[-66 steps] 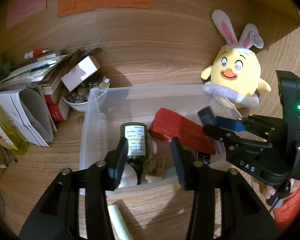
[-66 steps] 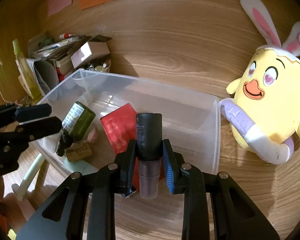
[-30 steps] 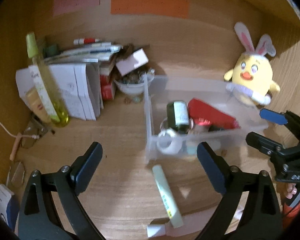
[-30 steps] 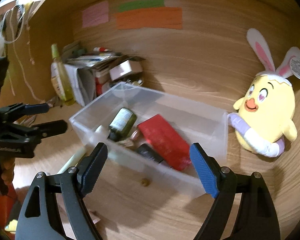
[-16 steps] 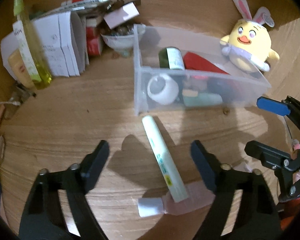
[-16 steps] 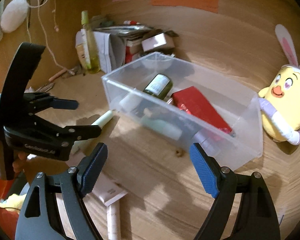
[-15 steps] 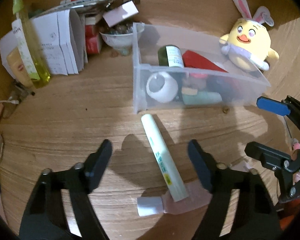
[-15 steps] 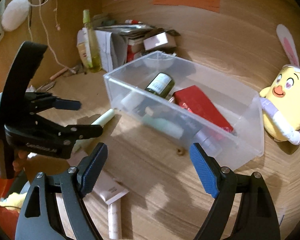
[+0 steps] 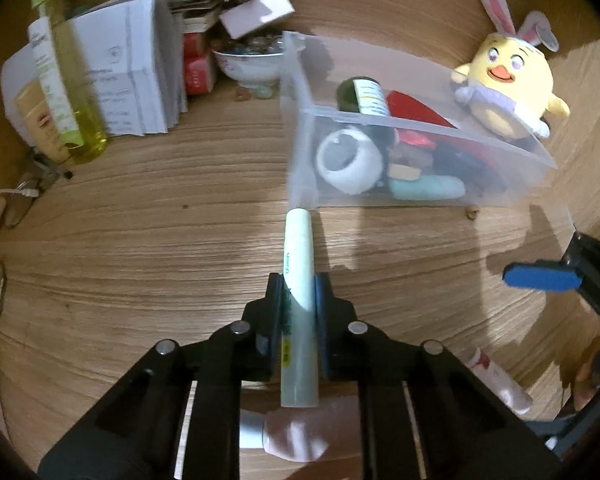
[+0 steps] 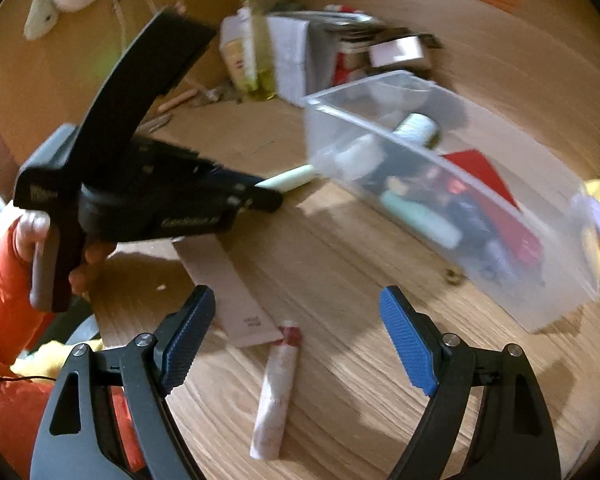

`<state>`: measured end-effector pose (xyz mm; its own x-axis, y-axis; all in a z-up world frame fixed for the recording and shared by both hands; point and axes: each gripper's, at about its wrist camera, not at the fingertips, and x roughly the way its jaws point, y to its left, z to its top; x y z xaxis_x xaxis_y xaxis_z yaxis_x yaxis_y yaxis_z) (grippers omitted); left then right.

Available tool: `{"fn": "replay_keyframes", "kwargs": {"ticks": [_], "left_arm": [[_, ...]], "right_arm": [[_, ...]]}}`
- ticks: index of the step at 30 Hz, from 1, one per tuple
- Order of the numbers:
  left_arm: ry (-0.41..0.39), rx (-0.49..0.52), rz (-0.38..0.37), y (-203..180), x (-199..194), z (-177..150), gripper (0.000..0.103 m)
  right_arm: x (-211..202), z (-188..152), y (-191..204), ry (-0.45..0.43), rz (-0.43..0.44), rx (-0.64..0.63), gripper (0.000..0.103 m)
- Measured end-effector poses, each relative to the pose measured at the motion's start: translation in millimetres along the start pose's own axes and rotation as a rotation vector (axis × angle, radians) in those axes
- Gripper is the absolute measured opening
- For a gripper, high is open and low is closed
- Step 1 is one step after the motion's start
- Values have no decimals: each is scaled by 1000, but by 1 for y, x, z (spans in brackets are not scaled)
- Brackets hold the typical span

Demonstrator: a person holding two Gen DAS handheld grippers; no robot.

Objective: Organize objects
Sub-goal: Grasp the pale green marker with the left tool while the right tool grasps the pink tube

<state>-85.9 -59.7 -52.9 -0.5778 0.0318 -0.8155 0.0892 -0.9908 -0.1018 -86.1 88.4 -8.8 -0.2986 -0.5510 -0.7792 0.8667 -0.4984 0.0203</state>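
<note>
Clear plastic bin (image 9: 504, 184) holds green glass bottle (image 9: 360, 94), red packet (image 9: 416, 110), white jar (image 9: 350, 160). Left gripper (image 9: 298, 300) clamped on pale-green tube (image 9: 298, 264) on wood desk (image 9: 140, 240), just outside bin. Right gripper (image 10: 296, 336) wide, empty.

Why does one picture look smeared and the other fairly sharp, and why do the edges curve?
Right wrist view: motion blur smears the clear bin. Left wrist view: crisper around the pale green tube, dark shadows on the wooden table. Both: fisheye bending, black corners.

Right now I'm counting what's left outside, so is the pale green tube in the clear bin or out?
Out. The pale green tube lies on the table, clamped by the left gripper, its tip near the clear bin.
</note>
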Motion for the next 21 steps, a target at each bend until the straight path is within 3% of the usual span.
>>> {"fn": "replay_keyframes", "kwargs": {"ticks": [11,18,21], "left_arm": [[-18,-65,52,41,-10,-11,15],[-38,-89,67,60,-18,-18,15],[-49,-106,60,67,-20,-20,15]], "right_arm": [[32,14,42,53,69,-115,82],[56,27,61,82,107,-125,80],[62,33,70,78,106,-137,71]]}}
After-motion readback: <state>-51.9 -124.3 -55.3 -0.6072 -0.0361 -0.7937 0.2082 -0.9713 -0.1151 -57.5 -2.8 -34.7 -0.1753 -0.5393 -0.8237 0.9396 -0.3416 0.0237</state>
